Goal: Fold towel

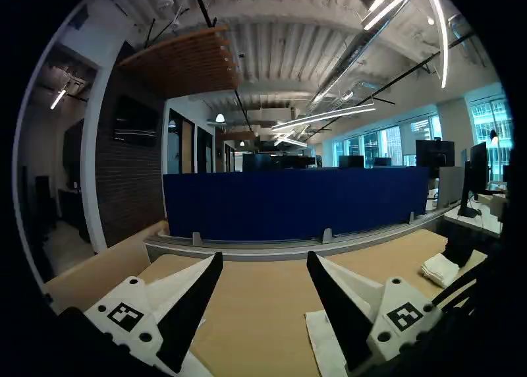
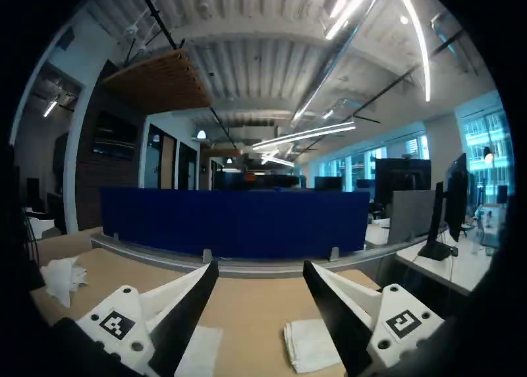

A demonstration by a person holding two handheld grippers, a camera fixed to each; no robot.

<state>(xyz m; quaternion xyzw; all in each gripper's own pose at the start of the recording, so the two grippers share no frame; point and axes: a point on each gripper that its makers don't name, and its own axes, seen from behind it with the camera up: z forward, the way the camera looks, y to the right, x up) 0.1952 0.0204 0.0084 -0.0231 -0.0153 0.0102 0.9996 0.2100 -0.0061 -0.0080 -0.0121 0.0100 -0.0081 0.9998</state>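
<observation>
In the left gripper view my left gripper (image 1: 263, 257) is open above the wooden table (image 1: 263, 311), nothing between its fingers. A flat white towel (image 1: 321, 337) lies partly under its right finger. A small folded white towel (image 1: 440, 269) sits far right. In the right gripper view my right gripper (image 2: 260, 265) is also open and empty over the table (image 2: 257, 311). A folded white towel (image 2: 308, 345) lies just inside its right finger, and a flat towel edge (image 2: 199, 352) shows by its left finger. A crumpled white towel (image 2: 62, 277) rests at the far left.
A blue divider panel (image 1: 290, 202) runs along the table's far edge, also seen as the blue divider panel (image 2: 230, 229). A dark object (image 1: 461, 245) stands beside the folded towel on the right. A monitor (image 2: 451, 205) stands on the neighbouring white desk.
</observation>
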